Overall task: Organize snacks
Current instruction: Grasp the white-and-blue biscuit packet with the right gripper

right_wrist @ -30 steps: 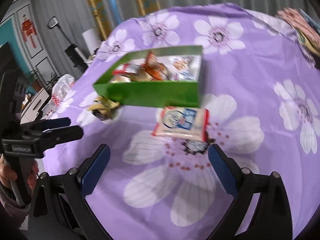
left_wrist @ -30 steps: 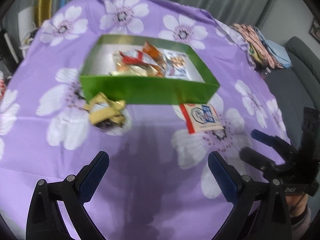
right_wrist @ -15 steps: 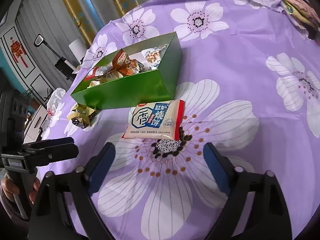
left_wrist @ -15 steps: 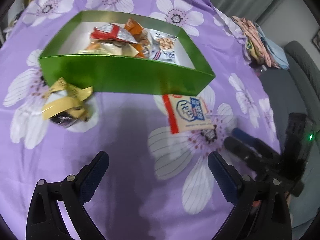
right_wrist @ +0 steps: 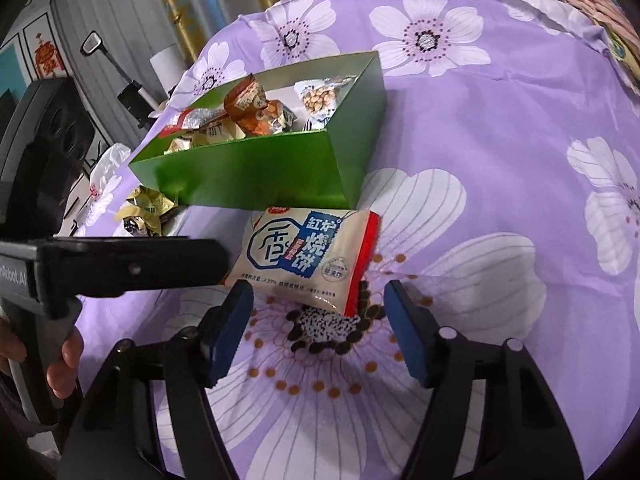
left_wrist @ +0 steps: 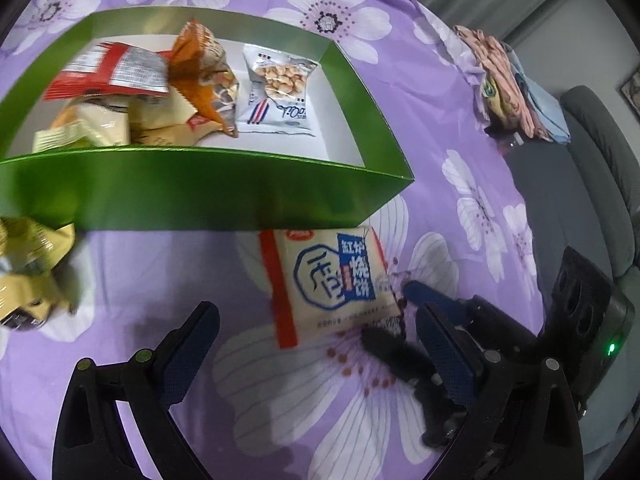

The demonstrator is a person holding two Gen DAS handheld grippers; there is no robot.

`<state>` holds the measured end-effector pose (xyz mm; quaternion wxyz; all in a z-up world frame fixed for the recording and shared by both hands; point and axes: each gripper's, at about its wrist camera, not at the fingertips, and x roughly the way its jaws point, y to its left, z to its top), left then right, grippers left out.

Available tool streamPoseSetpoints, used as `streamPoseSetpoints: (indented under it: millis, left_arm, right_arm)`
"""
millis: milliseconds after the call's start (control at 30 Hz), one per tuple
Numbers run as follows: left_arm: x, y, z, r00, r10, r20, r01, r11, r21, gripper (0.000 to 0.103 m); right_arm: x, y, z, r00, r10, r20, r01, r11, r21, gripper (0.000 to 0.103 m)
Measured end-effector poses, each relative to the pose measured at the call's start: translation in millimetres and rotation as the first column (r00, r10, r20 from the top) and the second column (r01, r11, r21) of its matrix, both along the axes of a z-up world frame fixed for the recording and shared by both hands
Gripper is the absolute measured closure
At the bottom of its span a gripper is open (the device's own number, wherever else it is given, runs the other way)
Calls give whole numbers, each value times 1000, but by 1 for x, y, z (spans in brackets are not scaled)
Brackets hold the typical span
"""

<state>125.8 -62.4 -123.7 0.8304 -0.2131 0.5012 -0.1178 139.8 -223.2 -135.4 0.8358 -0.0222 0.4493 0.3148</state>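
A green box (left_wrist: 208,196) (right_wrist: 256,176) holds several snack packets, among them a peanut bag (left_wrist: 280,92). A white, blue and red cracker packet (left_wrist: 332,280) (right_wrist: 308,256) lies on the purple flowered cloth just in front of the box. My right gripper (right_wrist: 318,320) is open, its fingers either side of the packet's near edge; it also shows in the left wrist view (left_wrist: 394,318). My left gripper (left_wrist: 316,344) is open and empty, just short of the same packet. Yellow wrapped snacks (left_wrist: 28,272) (right_wrist: 146,208) lie left of the box.
Folded cloths (left_wrist: 512,92) lie at the table's far right edge. A grey sofa (left_wrist: 600,184) stands beyond the right edge. A white bag (right_wrist: 106,168) lies at the left table edge in the right wrist view.
Both grippers have moved forward and down toward the cracker packet. The right gripper's jaws have narrowed somewhat and now flank the packet's near edge.
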Motion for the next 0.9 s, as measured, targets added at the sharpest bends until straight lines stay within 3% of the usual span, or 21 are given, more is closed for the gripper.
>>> streamPoseSetpoints:
  millis: [200,267,400,467,533,600,700,900]
  left_arm:
    - [9,-10,-3,1000,-17,5,17,1000,25,15]
    - [9,-12,-5,1000,-17,8,17,999,32,23]
    - [12,-15,-9,1000,-21,6,20,999,41,24]
    - [13,-17,-8,999,-31,10,30,999,45,33]
    - [13,-21,-10,999,-43,3,42,997,65,34]
    - [13,-21,-10,999,-45,4,44,997,63,34]
    - [14,-20,-10,999,-44,2,44,998,52,47]
    - [8,-22,-7,998,-52,17,51,996,67,52]
  right_arm:
    - [9,5,-5,1000,18,-11,-18,1000,-4,37]
    - [11,7,-5,1000,20,-15,-20,1000,-2,37]
    - [12,10,-6,1000,25,-19,-25,1000,-6,37]
    - [12,11,-6,999,30,-22,-30,1000,-3,37]
    - [12,13,-7,999,34,-26,-34,999,3,37]
    - [11,13,-7,999,32,-23,-32,999,-2,43]
    - [9,15,-7,998,44,-32,-44,999,19,57]
    - [4,19,-6,998,53,-19,-52,998,16,59]
